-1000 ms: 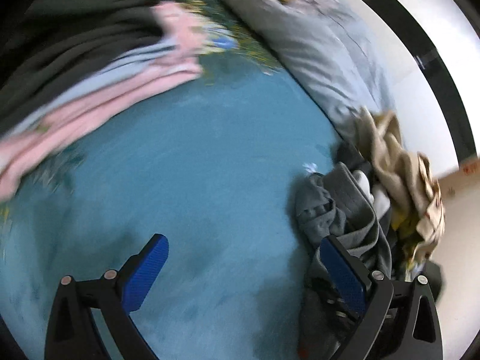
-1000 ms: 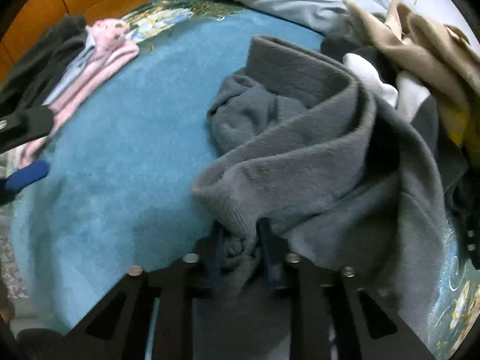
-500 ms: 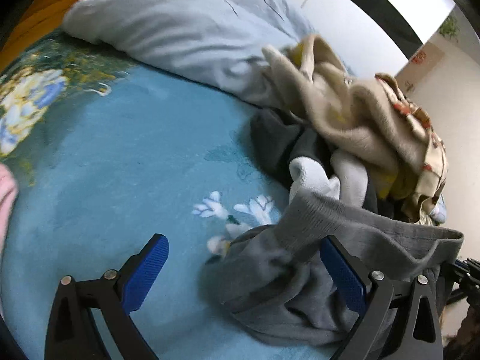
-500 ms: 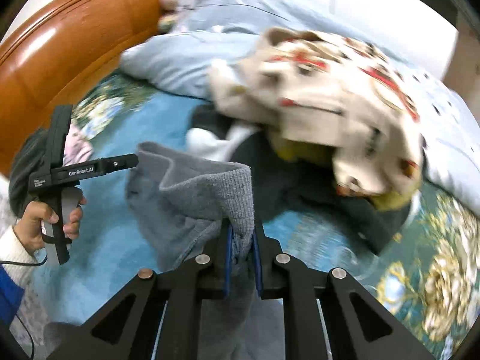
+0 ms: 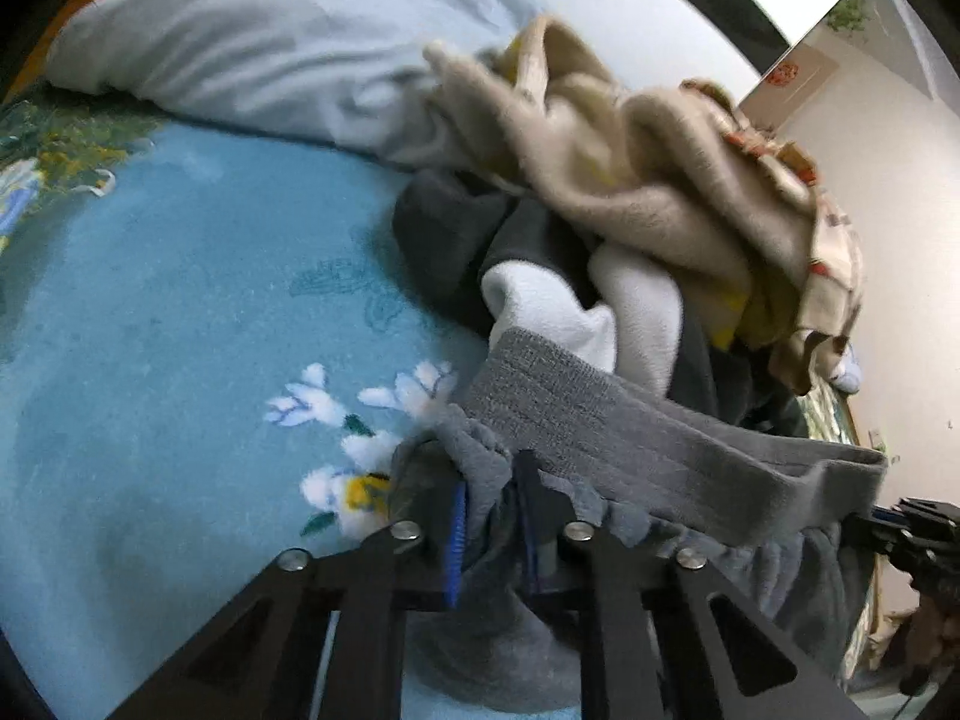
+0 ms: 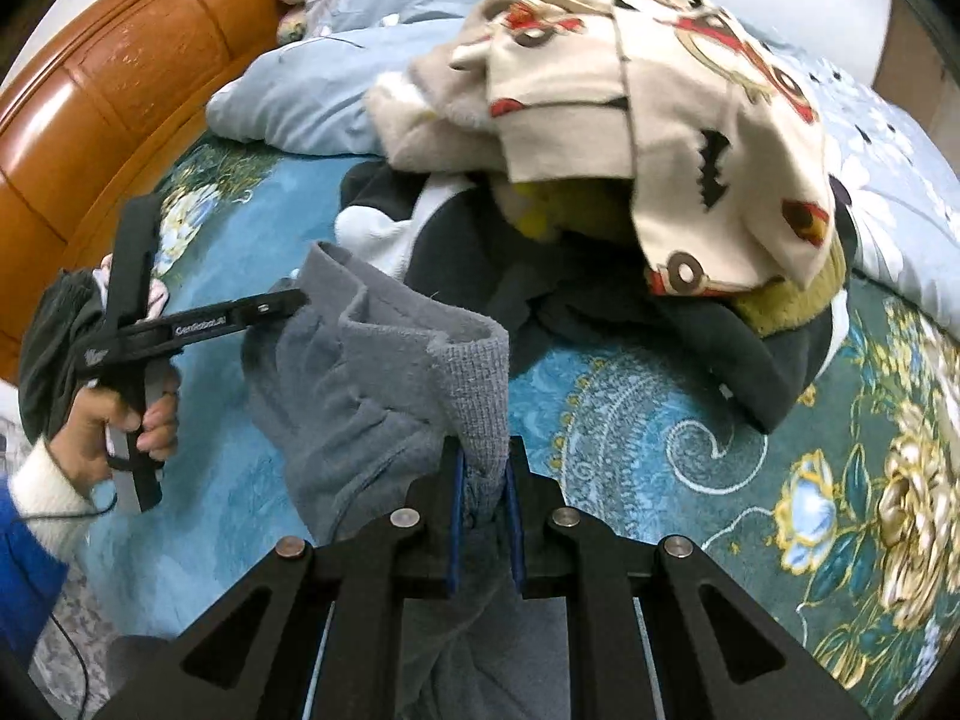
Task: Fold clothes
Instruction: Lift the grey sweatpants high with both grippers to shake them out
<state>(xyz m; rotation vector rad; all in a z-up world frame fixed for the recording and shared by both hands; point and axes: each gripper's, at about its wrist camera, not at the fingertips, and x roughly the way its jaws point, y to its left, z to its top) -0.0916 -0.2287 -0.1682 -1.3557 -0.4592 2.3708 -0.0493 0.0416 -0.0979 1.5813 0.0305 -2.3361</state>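
A grey fleece garment (image 5: 630, 438) with a ribbed waistband hangs between both grippers above the teal bedspread (image 5: 180, 330). My left gripper (image 5: 489, 489) is shut on one end of the waistband. My right gripper (image 6: 483, 471) is shut on the other end of the grey garment (image 6: 372, 372). In the right wrist view the left gripper (image 6: 288, 303) shows at the left, held by a hand, its tips on the cloth. In the left wrist view the right gripper (image 5: 888, 525) shows at the far right edge.
A pile of unfolded clothes lies behind: a beige patterned fleece (image 6: 648, 90), dark and white pieces (image 6: 456, 240), a yellow piece (image 6: 570, 210). A light blue quilt (image 5: 252, 42) lies at the back. A wooden headboard (image 6: 120, 90) stands at the left. Dark folded clothes (image 6: 54, 348) lie near it.
My left gripper has closed on the grey garment's waistband; it was open half a second ago. The right gripper has lifted the garment off the bed and holds it up.
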